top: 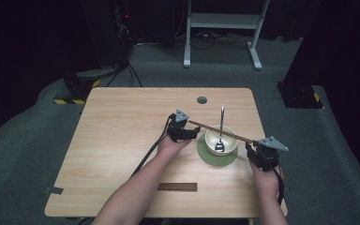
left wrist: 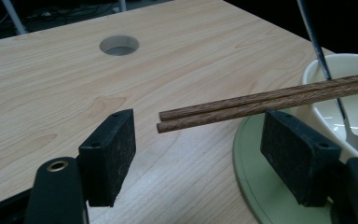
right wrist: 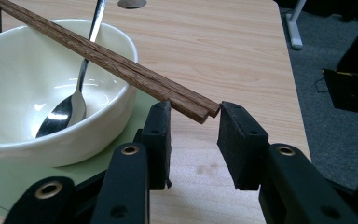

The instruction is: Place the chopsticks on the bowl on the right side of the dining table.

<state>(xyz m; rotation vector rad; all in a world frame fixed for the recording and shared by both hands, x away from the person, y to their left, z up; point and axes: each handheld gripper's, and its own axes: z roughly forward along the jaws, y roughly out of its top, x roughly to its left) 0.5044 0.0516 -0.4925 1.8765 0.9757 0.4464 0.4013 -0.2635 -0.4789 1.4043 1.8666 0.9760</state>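
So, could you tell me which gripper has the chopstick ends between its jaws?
The right gripper: the chopsticks' thick ends sit between its pads. The left gripper stands open, their other ends just beyond it.

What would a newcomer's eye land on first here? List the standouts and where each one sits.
A pair of brown chopsticks spans the cream bowl on the table's right half, its ends lying between the open jaws of the left gripper and the right gripper. A metal spoon stands in the bowl, which sits on a pale green plate. A dark wooden ruler lies near the table's front edge.
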